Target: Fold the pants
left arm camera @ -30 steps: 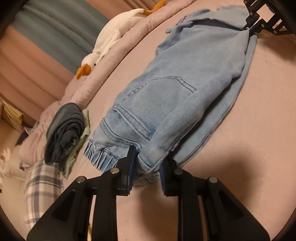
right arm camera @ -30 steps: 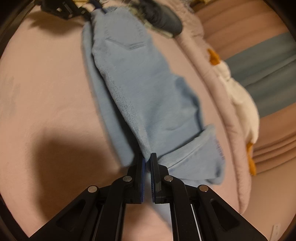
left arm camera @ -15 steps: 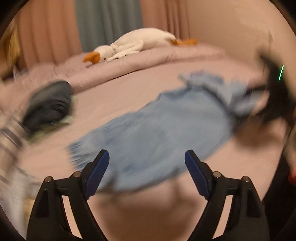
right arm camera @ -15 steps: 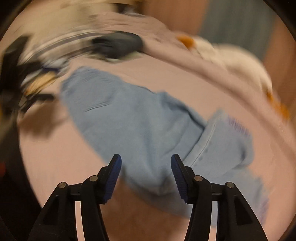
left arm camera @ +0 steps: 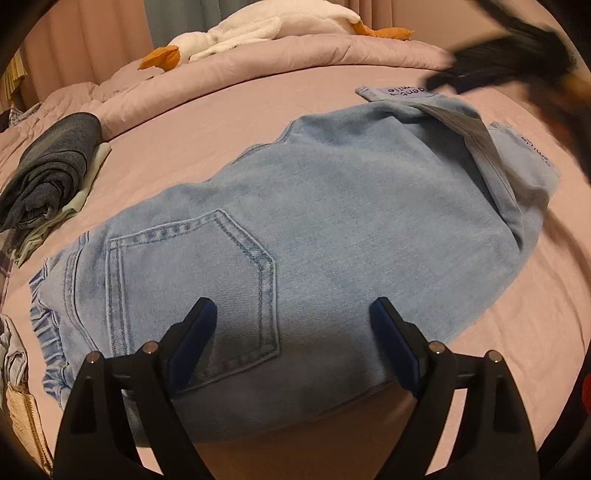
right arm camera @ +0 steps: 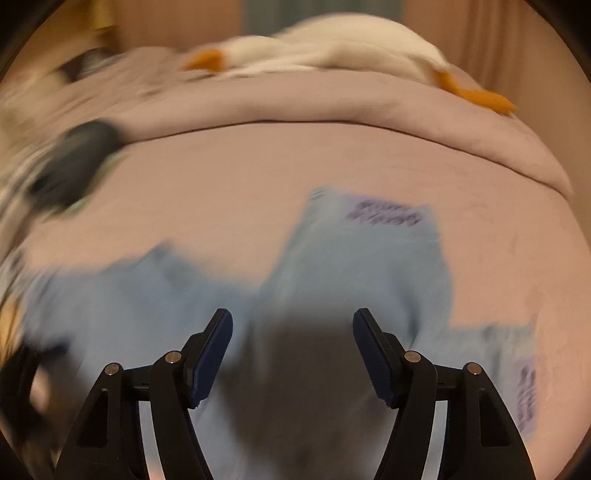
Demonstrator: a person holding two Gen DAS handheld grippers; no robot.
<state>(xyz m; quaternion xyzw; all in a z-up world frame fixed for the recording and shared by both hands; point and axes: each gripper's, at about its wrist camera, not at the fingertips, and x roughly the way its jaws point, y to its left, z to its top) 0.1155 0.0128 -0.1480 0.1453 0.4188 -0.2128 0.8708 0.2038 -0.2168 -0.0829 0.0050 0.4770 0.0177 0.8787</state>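
Light blue denim pants point(left arm camera: 332, 229) lie folded lengthwise on the pink bed sheet point(left arm camera: 207, 122), back pocket up, elastic waist at the left, hems with purple labels at the right. My left gripper point(left arm camera: 293, 332) hovers wide open above the near edge by the pocket, nothing between its fingers. In the blurred right wrist view my right gripper point(right arm camera: 291, 345) hangs above the pants point(right arm camera: 354, 266) near the labelled hems; its jaws are opening and hold nothing. In the left wrist view the right gripper point(left arm camera: 491, 59) shows as a dark blur at the top right.
A rolled dark jeans bundle point(left arm camera: 51, 173) rests on pale cloth at the left. A white plush goose point(left arm camera: 258, 26) lies on the bunched pink duvet point(left arm camera: 295, 55) at the back. Plaid fabric point(left arm camera: 5, 266) sits at the far left edge.
Both grippers let go of the pants, opened wide and rolled level. They pulled back from the ends; the pants now lie flat on the sheet.
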